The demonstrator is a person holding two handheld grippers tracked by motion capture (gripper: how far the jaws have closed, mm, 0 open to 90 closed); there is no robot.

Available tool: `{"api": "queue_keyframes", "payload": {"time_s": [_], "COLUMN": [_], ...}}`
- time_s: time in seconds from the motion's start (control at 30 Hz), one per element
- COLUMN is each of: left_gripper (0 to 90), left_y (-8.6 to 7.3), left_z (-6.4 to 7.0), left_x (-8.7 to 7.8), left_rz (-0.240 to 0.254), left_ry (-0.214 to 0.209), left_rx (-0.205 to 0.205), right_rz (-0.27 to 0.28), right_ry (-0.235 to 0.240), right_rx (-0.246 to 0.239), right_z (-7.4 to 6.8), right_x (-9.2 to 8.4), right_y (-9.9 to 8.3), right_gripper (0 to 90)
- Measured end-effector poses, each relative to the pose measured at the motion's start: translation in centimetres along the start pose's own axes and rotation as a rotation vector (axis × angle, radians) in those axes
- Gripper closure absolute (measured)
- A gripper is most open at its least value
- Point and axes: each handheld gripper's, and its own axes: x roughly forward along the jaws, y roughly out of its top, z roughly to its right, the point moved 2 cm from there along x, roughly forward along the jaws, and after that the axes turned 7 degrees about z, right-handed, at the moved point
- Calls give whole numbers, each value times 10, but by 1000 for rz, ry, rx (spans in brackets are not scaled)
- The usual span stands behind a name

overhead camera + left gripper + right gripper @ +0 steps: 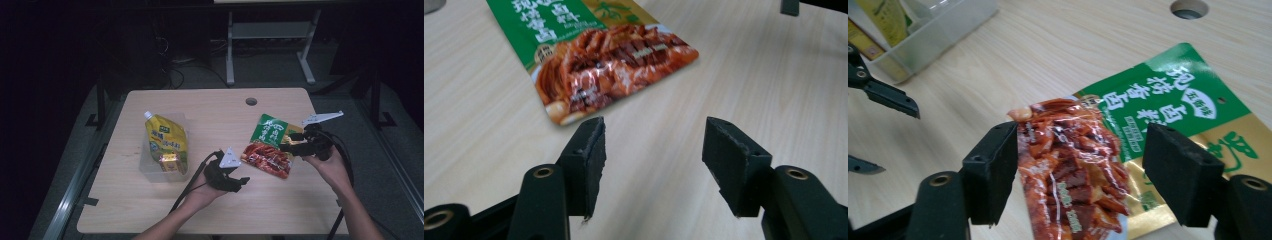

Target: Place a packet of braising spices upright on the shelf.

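Lying between right tongs (1078,175), snack pouch (1148,135)

Left claw (239,182): black body, grey three-cornered plate on top, black cable trailing back past the bare forearm. Right claw (292,143): same black build, grey plate, looped black cables. Jaws matte black, blocky pads with worn edges, brass-ringed screw holes at the base. No sleeves visible.

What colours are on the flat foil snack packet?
Green top, red-brown food picture below, on the snack packet; right gripper view shows it best.
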Motion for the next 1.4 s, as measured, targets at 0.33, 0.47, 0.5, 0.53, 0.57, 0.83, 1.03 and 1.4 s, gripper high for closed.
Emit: {"api": "queue_keyframes", "payload": {"time_s": [0.33, 0.47, 0.5, 0.53, 0.57, 0.83, 1.03, 1.4], "left_gripper": [557, 616, 624, 634, 645, 697, 758, 897], "left_y": [17, 21, 21, 24, 25, 28, 25, 20], "left_z": [-7, -11, -11, -13, -15, -26, -30, -33], "left_x": [18, 27, 27, 33, 35, 49, 60, 75], "left_rz": [-8, -17, -17, -22, -27, -47, -62, -74], "left_ry": [-7, 5, 5, 13, 14, 44, 37, 35], "left_rx": [19, 28, 28, 22, 20, 18, 7, -2], "right_rz": [-28, -52, -57, -64, -67, -50, -52, -30], "right_ry": [-39, -32, -37, -40, -40, -56, -89, -111], "right_rx": [8, 78, 99, 119, 128, 156, 189, 281], "right_z": [19, 28, 29, 31, 33, 41, 53, 67], "right_x": [7, 12, 14, 15, 16, 17, 22, 21], "right_y": [-9, -11, -11, -10, -10, 1, 1, -7], "right_gripper": [289, 264, 246, 241, 241, 257, 274, 283]}}
